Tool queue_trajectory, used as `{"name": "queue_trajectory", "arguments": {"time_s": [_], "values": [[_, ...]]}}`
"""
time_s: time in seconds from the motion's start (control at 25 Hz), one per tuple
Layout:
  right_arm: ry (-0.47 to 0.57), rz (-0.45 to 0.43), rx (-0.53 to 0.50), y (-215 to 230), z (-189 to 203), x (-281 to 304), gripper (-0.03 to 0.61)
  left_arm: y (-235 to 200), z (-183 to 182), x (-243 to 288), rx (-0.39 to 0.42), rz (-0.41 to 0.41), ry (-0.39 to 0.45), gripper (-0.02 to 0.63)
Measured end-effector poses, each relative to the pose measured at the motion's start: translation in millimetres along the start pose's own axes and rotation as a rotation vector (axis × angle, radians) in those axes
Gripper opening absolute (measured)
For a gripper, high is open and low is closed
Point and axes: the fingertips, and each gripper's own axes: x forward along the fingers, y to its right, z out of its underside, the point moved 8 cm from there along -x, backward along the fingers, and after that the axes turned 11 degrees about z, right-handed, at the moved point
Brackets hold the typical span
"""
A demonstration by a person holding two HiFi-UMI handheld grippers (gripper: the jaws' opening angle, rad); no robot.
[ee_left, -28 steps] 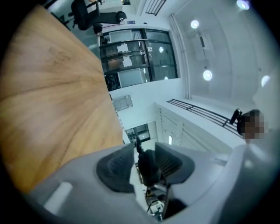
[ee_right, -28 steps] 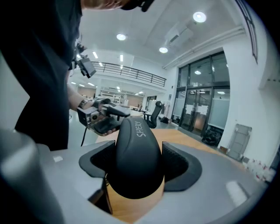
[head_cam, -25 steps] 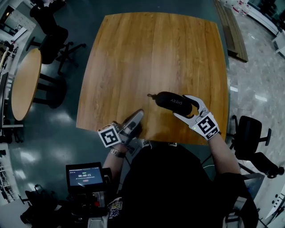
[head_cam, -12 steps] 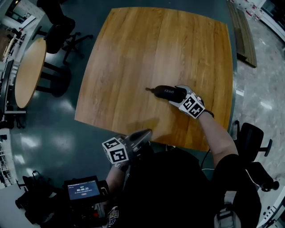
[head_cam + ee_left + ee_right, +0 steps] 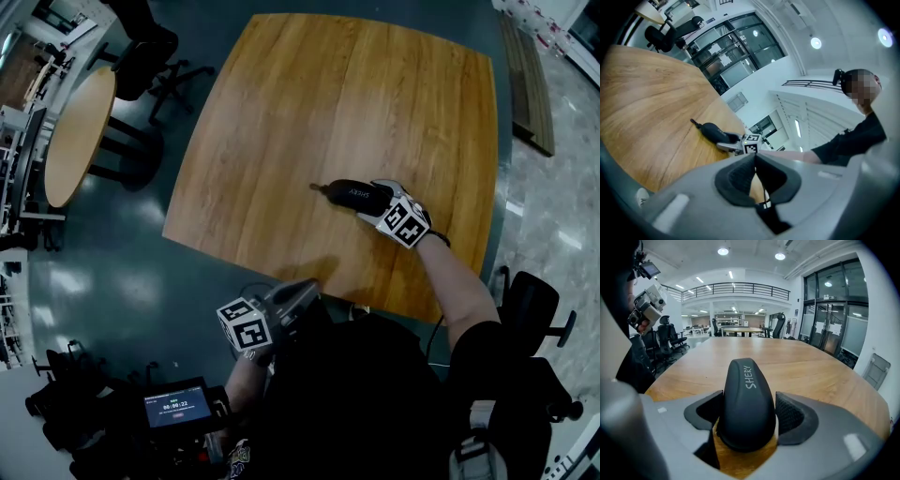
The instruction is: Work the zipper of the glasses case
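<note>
The glasses case (image 5: 354, 194) lies on the tabletop (image 5: 375, 94), right of the middle, with its rounded end clamped between the right tongs (image 5: 373, 202). The left tongs (image 5: 754, 159) are pressed together on nothing and held off the near edge, well apart from the case. With only one end gripped, the smooth shell could be twisted out of the pads once the zipper pull (image 5: 315, 187) is tugged. The small pull could also be missed by closed tongs. The zipper track is not made out in any view, and the pull is hidden behind the case in the right gripper view.
</note>
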Motion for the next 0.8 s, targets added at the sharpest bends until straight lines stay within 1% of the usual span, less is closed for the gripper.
{"name": "queue_trajectory", "arguments": {"time_s": [0.12, 0.24, 0.28, 0.36, 0.4, 0.44, 0.52, 0.64, 0.72, 0.8], "values": [[0.04, -0.005, 0.007, -1, -1, -12, 0.347, 3, 8, -1, 0.014, 0.006, 0.021, 0.0], [0.13, 0.018, 0.041, -3, -8, -41, 0.344, 13, 9, 1, 0.016, -0.019, 0.017, 0.0], [0.169, 0.033, 0.068, -5, -12, -52, 0.326, 15, 10, 0, 0.018, -0.022, 0.018, 0.0], [0.245, 0.069, 0.128, -7, -20, -74, 0.244, 17, 12, -2, 0.021, -0.021, 0.021, -0.001], [0.276, 0.085, 0.159, -9, -22, -84, 0.152, 15, 13, -4, 0.019, -0.014, 0.025, 0.0], [0.3, 0.096, 0.193, -13, -23, -92, 0.011, 12, 14, -5, 0.016, -0.007, 0.027, 0.0], [0.331, 0.101, 0.26, -23, -25, -107, 0.005, 10, 13, -5, 0.016, -0.002, 0.016, 0.0], [0.363, 0.12, 0.354, -46, -34, -131, 0.005, 10, 3, -1, 0.054, -0.022, -0.01, -0.001], [0.389, 0.126, 0.447, -65, -43, -146, 0.005, 5, -5, 0, 0.106, -0.053, -0.023, -0.001], [0.413, 0.12, 0.555, -84, -54, -159, 0.005, 4, -13, 0, 0.181, -0.067, -0.055, -0.001]]}}
